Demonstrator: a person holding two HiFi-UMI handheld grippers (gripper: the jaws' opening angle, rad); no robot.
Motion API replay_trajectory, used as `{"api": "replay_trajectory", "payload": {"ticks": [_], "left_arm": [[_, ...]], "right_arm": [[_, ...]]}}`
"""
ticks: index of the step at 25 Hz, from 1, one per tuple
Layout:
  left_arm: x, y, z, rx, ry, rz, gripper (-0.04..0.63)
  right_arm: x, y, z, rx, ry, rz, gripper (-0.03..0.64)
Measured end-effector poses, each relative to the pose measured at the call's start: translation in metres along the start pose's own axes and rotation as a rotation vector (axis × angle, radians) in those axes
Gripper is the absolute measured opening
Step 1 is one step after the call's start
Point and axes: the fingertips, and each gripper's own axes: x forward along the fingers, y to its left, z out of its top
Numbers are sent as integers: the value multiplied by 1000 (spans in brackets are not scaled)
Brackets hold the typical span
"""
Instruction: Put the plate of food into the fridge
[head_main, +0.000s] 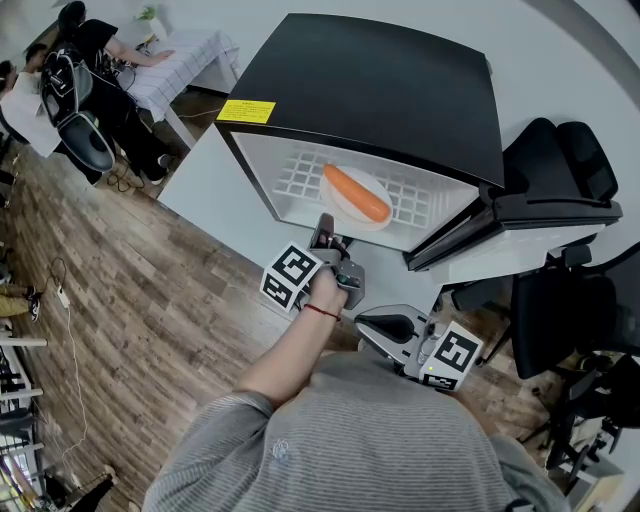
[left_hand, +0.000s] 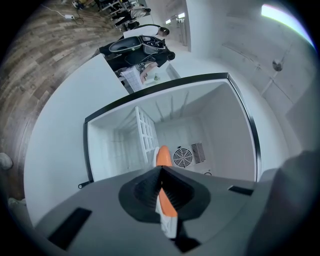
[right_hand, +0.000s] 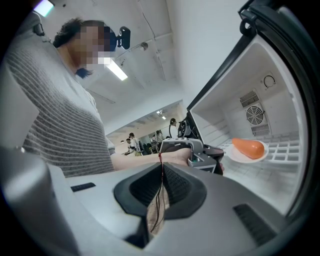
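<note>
A white plate (head_main: 337, 207) bearing an orange, carrot-like piece of food (head_main: 357, 192) rests on the white wire shelf (head_main: 290, 182) inside the open black fridge (head_main: 380, 90). My left gripper (head_main: 324, 228) is at the fridge's front opening, shut, with its tips right by the plate's near rim; I cannot tell whether they touch it. In the left gripper view the food (left_hand: 163, 156) and plate (left_hand: 168, 227) show beyond the closed jaws (left_hand: 160, 172). My right gripper (head_main: 378, 325) hangs back near my body, shut and empty (right_hand: 161, 167), looking at the plate (right_hand: 239, 157) from the side.
The fridge door (head_main: 470, 235) stands swung open to the right. The fridge sits on a white platform (head_main: 200, 190) over wooden flooring. Black office chairs (head_main: 565, 170) crowd the right side. People sit at a table (head_main: 190, 55) at the far upper left.
</note>
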Motion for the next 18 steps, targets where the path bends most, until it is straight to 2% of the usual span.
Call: {"api": "replay_trajectory", "payload": {"ticks": [4,12,18], "left_arm": [[0,-4,-2,14,10,-13,11],[-3,-10,-10,101,60,-35,11],[-10,-11,-16,237,119,-56,11]], "right_arm": [[-1,0,1,-1,-3,0,14],[-3,0,0,2,-4,-2,14],[-4,2,0,2,-8,-4,14]]}}
